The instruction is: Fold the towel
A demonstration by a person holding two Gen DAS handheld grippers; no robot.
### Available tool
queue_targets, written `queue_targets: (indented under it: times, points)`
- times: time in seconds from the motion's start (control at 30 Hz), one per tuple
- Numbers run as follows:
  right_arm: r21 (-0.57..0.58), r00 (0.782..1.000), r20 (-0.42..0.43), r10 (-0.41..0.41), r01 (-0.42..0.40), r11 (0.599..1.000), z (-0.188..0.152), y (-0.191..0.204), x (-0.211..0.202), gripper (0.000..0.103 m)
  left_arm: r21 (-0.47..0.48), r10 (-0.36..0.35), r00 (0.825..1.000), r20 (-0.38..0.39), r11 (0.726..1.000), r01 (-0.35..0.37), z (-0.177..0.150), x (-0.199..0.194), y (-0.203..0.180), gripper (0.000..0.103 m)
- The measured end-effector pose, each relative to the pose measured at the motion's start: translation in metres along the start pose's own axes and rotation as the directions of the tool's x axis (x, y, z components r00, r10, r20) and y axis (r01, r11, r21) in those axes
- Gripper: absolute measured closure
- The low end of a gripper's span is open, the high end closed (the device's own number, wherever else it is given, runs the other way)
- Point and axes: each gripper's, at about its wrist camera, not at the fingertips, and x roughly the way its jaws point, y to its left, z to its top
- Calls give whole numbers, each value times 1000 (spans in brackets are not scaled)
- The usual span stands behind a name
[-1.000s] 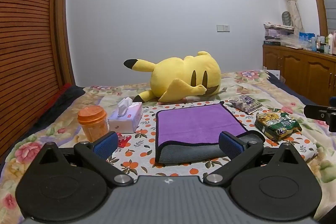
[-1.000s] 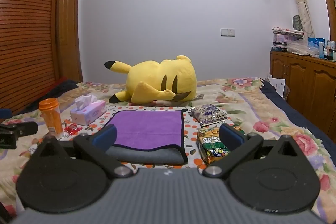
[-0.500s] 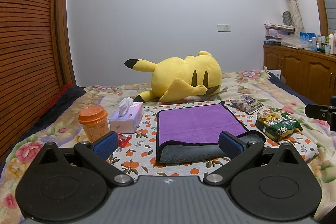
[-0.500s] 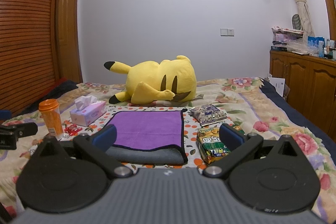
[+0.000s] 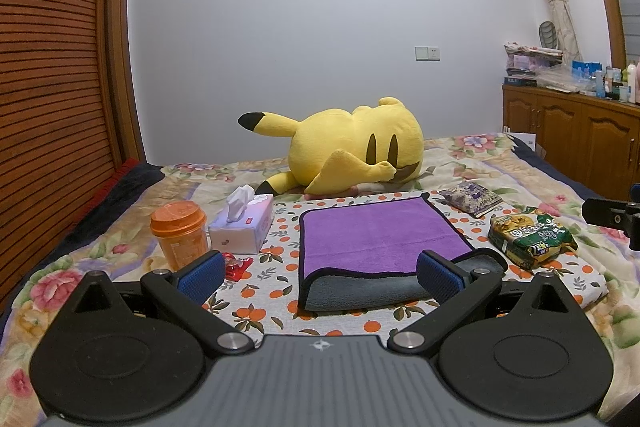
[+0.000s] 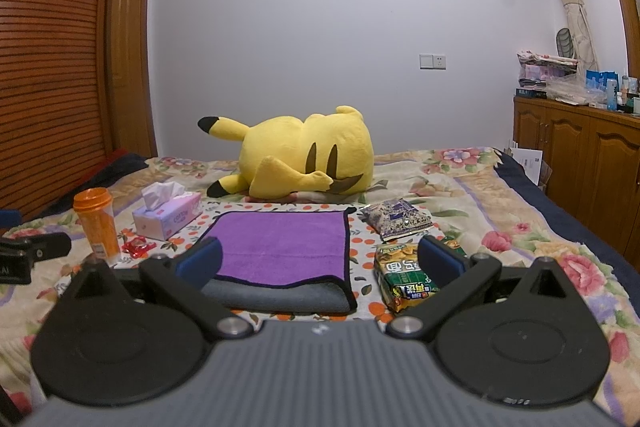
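Note:
A purple towel with a grey underside and black trim lies folded on the orange-print cloth on the bed; it also shows in the right wrist view. Its grey lower layer sticks out along the near edge. My left gripper is open and empty, held just in front of the towel's near edge. My right gripper is open and empty, in front of the towel's near right corner. Each gripper's tip shows at the edge of the other's view.
A yellow plush toy lies behind the towel. An orange-lidded cup, a tissue box and a red wrapper sit to the left. A green snack bag and a purple packet sit to the right. Wooden cabinets stand at far right.
Both grippers have barely shifted; the view has drifted very slightly. The towel and other objects have not moved.

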Motion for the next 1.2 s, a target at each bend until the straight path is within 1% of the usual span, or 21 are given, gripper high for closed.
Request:
queue_targets:
  times: [1.2]
  points:
    - [-3,1000,1,-1,1,1000,0,2,-1,0,4,0,1000,-3,1000,0,2,0,1,0]
